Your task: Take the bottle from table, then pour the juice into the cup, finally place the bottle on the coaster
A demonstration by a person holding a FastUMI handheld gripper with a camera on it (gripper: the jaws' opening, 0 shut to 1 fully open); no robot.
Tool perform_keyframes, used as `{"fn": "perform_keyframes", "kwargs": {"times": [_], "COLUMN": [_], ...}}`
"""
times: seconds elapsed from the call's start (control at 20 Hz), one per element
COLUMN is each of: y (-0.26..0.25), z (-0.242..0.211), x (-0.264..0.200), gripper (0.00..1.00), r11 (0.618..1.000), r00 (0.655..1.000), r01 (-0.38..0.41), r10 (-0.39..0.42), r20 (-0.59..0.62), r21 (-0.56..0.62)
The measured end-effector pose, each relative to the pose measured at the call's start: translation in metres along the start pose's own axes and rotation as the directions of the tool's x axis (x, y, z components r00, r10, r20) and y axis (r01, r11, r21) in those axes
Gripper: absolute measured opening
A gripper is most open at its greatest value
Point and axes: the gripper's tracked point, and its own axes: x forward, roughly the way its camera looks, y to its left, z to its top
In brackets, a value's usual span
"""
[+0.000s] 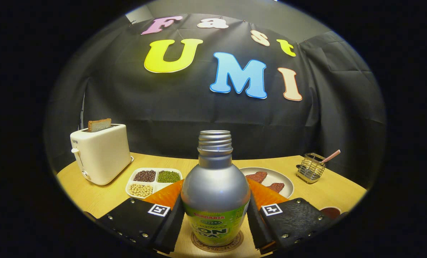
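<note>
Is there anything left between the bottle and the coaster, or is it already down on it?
Nothing visible stands between them: the bottle stands upright on the coaster. The hand-held gripper has a finger against each side of it.

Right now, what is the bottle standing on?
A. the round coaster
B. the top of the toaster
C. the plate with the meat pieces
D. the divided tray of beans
A: the bottle stands upright with its base on the round coaster, between the two fingers of the tongs, which sit close at its sides; the plate, the bean tray and the toaster lie beyond it.
</note>
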Motion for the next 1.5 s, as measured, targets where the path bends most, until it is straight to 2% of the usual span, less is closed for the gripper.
{"fn": "perform_keyframes", "kwargs": {"times": [0.35, 0.5, 0.55, 0.6, 0.8, 1.0, 1.15, 1.3, 1.5], "y": [0.001, -0.001, -0.005, -0.007, -0.001, 0.002, -0.013, -0.020, -0.022], "z": [-0.004, -0.001, 0.004, 0.006, 0.031, 0.101, 0.177, 0.241, 0.296], "x": [-0.004, -0.006, -0.008, -0.010, -0.025, -0.062, -0.110, -0.143, -0.178], "gripper": [0.78, 0.83, 0.88, 0.98, 0.99, 0.98, 0.96, 0.96, 0.96], "r11": [1.000, 1.000, 1.000, 1.000, 1.000, 0.998, 0.999, 0.999, 0.998], "r00": [0.999, 0.999, 0.999, 0.998, 0.998, 0.989, 0.978, 0.968, 0.959], "r01": [-0.004, -0.006, 0.010, 0.014, -0.021, -0.063, -0.037, -0.050, -0.050], "r10": [0.004, 0.005, -0.011, -0.015, 0.021, 0.065, 0.042, 0.050, 0.058], "r20": [0.034, 0.047, 0.053, 0.055, 0.062, 0.135, 0.206, 0.244, 0.278], "r21": [-0.015, 0.019, 0.020, 0.019, -0.006, -0.020, -0.030, -0.005, -0.034]}}
